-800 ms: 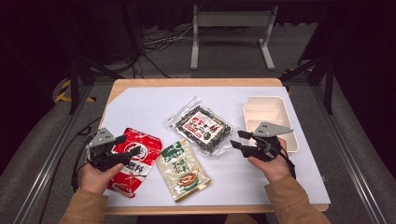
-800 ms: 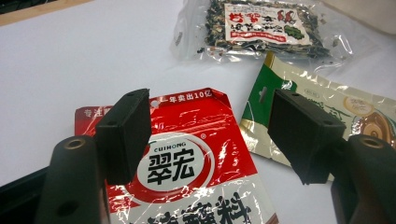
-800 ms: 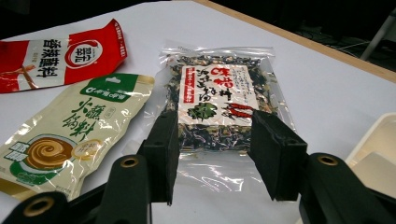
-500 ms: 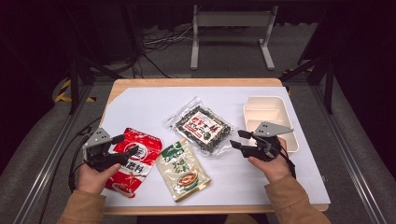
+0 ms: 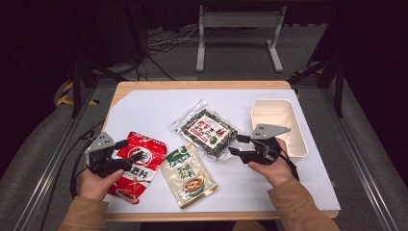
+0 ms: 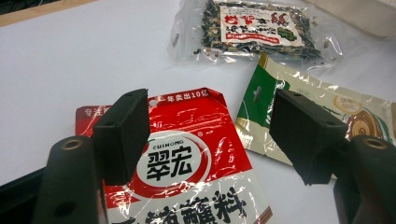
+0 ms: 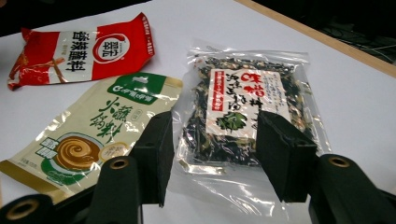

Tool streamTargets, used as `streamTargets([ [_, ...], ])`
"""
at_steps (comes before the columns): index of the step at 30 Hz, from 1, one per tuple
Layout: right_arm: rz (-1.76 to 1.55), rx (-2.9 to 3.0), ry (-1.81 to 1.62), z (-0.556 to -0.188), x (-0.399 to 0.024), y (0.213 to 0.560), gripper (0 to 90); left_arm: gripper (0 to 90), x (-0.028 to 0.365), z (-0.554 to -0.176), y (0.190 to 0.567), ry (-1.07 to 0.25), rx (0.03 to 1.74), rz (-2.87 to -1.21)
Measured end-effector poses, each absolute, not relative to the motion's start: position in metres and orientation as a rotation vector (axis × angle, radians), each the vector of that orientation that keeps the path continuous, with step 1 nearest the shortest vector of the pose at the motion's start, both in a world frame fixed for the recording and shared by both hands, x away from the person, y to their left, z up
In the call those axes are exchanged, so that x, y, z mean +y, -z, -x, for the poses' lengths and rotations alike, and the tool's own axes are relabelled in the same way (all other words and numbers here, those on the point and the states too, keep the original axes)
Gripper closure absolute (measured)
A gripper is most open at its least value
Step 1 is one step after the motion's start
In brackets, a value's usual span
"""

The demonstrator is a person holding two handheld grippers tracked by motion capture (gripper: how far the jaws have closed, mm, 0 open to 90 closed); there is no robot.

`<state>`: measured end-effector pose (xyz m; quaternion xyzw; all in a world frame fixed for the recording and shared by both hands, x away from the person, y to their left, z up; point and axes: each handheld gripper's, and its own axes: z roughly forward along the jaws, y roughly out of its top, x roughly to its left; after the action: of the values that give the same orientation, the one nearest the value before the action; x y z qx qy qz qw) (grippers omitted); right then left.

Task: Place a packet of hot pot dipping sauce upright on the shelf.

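Both hand-held grippers' jaws stand apart, empty: left hand-held gripper (image 5: 129, 150) over the red pouch (image 5: 137, 166), right hand-held gripper (image 5: 236, 145) by the clear seaweed bag (image 5: 208, 131). Both packs are probably light, floppy and slick, best pinched at an edge.

Red sauce packet (image 6: 187, 154): "CUIHONG", "翠宏", top line "一年卖出10亿"; green packet (image 7: 88, 135): "火锅蘸料"; clear dried-greens bag (image 7: 243, 102): red characters, not legible.

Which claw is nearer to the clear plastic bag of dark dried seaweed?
Right. The right claw hovers open at the clear plastic bag of dark dried seaweed, by its near right edge. The left claw sits farther off, open over the red foil sachet.
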<state>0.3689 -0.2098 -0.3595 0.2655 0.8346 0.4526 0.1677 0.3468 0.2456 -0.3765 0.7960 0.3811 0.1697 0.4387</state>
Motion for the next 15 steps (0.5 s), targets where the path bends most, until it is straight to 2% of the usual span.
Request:
streamTargets([
  [15, -0.634, 2.486, -1.256, -0.388, -0.168, 0.338, 44.9, 29.6, 0.247, -0.344, 0.375, -0.423, 0.955, -1.969],
])
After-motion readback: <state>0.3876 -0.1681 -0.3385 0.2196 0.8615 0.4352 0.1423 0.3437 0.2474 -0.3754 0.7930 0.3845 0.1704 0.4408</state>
